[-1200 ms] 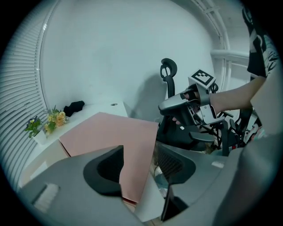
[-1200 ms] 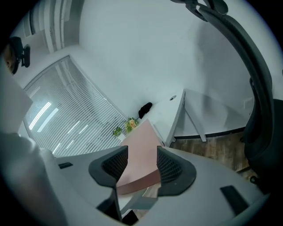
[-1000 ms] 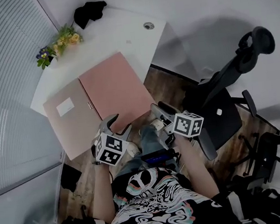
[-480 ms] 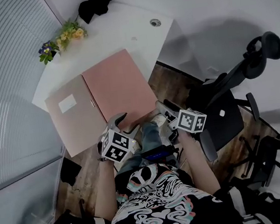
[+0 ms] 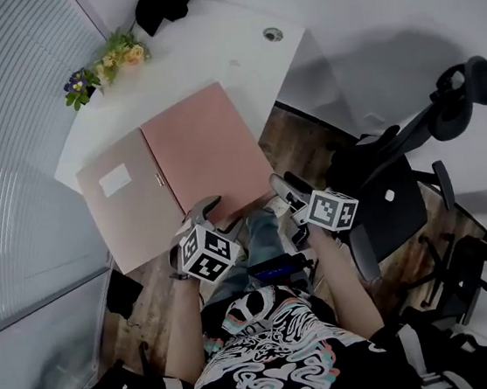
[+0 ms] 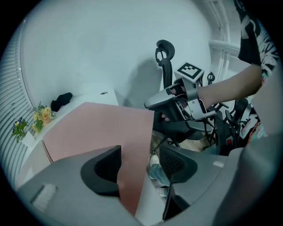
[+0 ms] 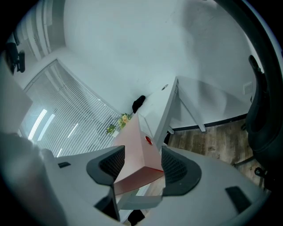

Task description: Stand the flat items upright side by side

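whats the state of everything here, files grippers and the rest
left pink file, lying flat on the desk, label up
right pink file, lying flat beside it, edge to edge
left gripper, jaws opening, pressing nothing, right pink file's near edge between them
right gripper, jaws opening, that file's corner between them, not pressed
flowers, upright at the desk's far corner
office chair, empty, beside the desk
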### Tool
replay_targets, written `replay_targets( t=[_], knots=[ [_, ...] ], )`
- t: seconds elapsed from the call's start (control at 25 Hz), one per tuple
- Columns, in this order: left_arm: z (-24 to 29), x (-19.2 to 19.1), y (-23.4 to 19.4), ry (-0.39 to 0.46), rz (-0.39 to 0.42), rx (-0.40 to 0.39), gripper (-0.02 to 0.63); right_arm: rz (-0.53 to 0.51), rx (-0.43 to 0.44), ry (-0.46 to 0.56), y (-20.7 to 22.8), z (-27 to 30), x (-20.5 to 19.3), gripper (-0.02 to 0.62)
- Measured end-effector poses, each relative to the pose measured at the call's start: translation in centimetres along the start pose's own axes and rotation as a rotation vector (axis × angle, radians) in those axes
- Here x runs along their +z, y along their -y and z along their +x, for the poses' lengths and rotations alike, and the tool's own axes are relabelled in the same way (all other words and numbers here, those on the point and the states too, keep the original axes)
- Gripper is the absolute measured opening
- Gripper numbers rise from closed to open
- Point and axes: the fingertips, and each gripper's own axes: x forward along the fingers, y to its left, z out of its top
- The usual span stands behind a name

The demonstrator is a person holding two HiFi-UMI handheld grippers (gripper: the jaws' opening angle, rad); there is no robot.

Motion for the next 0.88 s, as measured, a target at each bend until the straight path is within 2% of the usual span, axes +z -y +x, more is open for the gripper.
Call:
replay_targets(
  t=[0.2, 0.4, 0.72, 0.88],
  knots=[
    [0.4, 0.0, -0.4, 0.014, 0.005, 0.016, 0.262, 0.007, -0.017, -0.018, 1.6, 0.5, -0.7, 0.266],
    [0.6, -0.1, -0.4, 0.006, 0.066, 0.069, 0.242, 0.123, 0.06, 0.0, 1.6, 1.3, -1.1, 0.289],
    [1.0, -0.1, -1.0, -0.006, 0.061, 0.112, 0.232, 0.158, 0.083, 0.002, 1.7, 2.0, -1.4, 0.295],
    [1.1, -0.1, -1.2, 0.005, 0.05, 0.12, 0.232, 0.271, 0.109, -0.004, 2.2, 2.2, -1.9, 0.304]
  ],
)
